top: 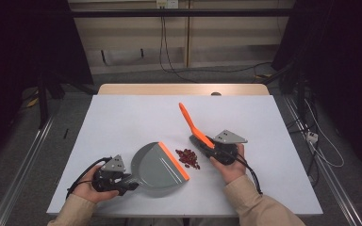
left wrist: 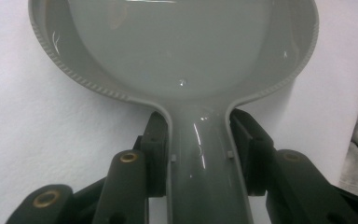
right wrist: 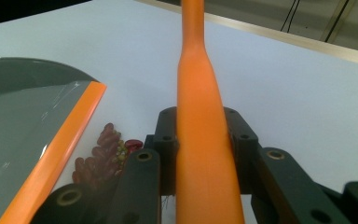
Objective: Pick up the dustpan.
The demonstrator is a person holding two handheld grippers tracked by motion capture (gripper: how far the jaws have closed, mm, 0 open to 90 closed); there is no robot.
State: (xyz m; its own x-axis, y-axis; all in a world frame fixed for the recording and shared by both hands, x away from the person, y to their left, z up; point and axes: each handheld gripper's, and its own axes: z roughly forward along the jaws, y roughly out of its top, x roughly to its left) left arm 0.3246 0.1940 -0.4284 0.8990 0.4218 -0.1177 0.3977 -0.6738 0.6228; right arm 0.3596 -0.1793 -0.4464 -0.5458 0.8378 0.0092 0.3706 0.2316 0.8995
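A grey dustpan (top: pixel 156 168) with an orange lip (top: pixel 173 160) lies flat on the white table, its lip facing right. My left gripper (top: pixel 133 181) is shut on the dustpan's handle (left wrist: pixel 198 158), with both pads pressed against its sides. A small pile of red beans (top: pixel 188 158) lies just off the lip. My right gripper (top: pixel 206 145) is shut on the orange brush handle (top: pixel 188 120), which sticks up and away toward the far side. In the right gripper view the beans (right wrist: pixel 102 156) sit between the pan's lip (right wrist: pixel 60 144) and the handle (right wrist: pixel 200 93). The brush's head is hidden behind the gripper.
The white table top (top: pixel 122 117) ends in a wooden strip (top: pixel 184 89) at the far side. Cables hang on the wall behind and run across the floor at the right (top: pixel 318 141). Dark stands flank the table.
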